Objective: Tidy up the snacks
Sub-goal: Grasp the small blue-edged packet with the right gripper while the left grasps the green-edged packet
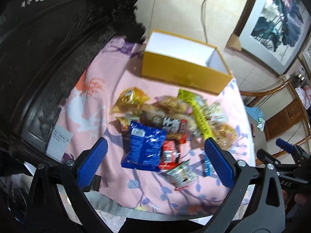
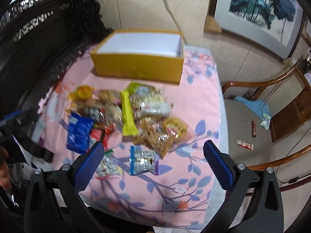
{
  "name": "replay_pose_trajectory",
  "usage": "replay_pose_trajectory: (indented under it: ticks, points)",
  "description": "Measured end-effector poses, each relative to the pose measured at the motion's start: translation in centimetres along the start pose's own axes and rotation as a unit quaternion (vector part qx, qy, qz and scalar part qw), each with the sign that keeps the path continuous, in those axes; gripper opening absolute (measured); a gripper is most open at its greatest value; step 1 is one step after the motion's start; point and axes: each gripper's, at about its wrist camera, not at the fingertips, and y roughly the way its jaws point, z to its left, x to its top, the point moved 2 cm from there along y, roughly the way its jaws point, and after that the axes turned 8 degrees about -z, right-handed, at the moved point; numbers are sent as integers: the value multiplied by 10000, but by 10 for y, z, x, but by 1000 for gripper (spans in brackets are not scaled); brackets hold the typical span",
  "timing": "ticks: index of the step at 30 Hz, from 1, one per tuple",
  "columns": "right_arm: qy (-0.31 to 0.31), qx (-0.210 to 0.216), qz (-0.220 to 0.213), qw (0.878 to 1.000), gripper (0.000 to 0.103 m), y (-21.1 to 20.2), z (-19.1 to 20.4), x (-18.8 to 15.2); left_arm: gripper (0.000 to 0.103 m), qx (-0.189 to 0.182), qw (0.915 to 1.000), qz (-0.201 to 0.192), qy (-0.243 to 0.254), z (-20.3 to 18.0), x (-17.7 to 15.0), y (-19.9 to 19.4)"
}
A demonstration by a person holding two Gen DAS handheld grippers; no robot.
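Observation:
A heap of snack packets lies on a pink floral cloth (image 2: 190,104). Among them are a blue bag (image 1: 145,145) (image 2: 79,134), a long lime-green bar (image 1: 200,114) (image 2: 127,114), a red packet (image 1: 170,151), a yellow bag (image 1: 132,97) and a blue-edged silver packet (image 2: 142,160). Behind the heap stands an open yellow box (image 1: 184,73) (image 2: 138,68) with a white, empty inside. My left gripper (image 1: 155,141) hovers open above the blue bag. My right gripper (image 2: 151,145) hangs open over the silver packet, holding nothing.
Dark carved wooden furniture (image 2: 29,48) lines the left side. A wooden chair (image 2: 272,116) at the right holds a blue cloth (image 2: 254,104) and two loose snack bars (image 2: 245,144). A framed painting (image 2: 258,9) leans on the wall. The cloth's front edge is close below the grippers.

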Motion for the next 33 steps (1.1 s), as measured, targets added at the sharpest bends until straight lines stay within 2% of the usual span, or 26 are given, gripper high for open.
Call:
replay_pose_trajectory:
  ticks: [3, 8, 11, 16, 18, 20, 21, 22, 24, 26, 30, 33]
  points:
    - [45, 90, 191, 9998, 102, 25, -5, -18, 101, 171, 9995, 277, -1, 11, -14, 19]
    - [140, 480, 295, 9983, 99, 66, 0, -42, 101, 306, 9986, 391, 164, 21, -35, 34]
    - [-13, 588, 388, 9975, 93, 92, 10, -49, 101, 239, 9978, 587, 215, 21, -48, 42]
    - [50, 540, 677, 9962, 90, 128, 12, -59, 101, 150, 9958, 772, 479, 10, -65, 51]
    - [99, 472, 766, 9959, 83, 137, 11, -64, 101, 79, 9951, 825, 541, 6, -71, 54]
    - [64, 479, 667, 9966, 68, 137, 11, -67, 101, -3, 9941, 920, 572, 1, -78, 59]
    - [-40, 407, 649, 9971, 64, 136, 12, -68, 101, -59, 9935, 970, 589, -2, -81, 62]
    - [-103, 333, 630, 9974, 54, 135, 10, -68, 101, -152, 9923, 1059, 623, -6, -85, 67]
    - [121, 500, 569, 9971, 45, 129, 2, -66, 101, -297, 9903, 1162, 704, -17, -90, 76]
    - [162, 520, 526, 9971, 32, 122, -1, -66, 101, -442, 9883, 1221, 800, -28, -93, 84]
    - [469, 532, 512, 9962, 31, 110, -9, -66, 101, -736, 9841, 1377, 850, -51, -100, 104]
    - [562, 537, 474, 9958, 31, 97, -11, -71, 101, -814, 9823, 1503, 768, -64, -106, 118]
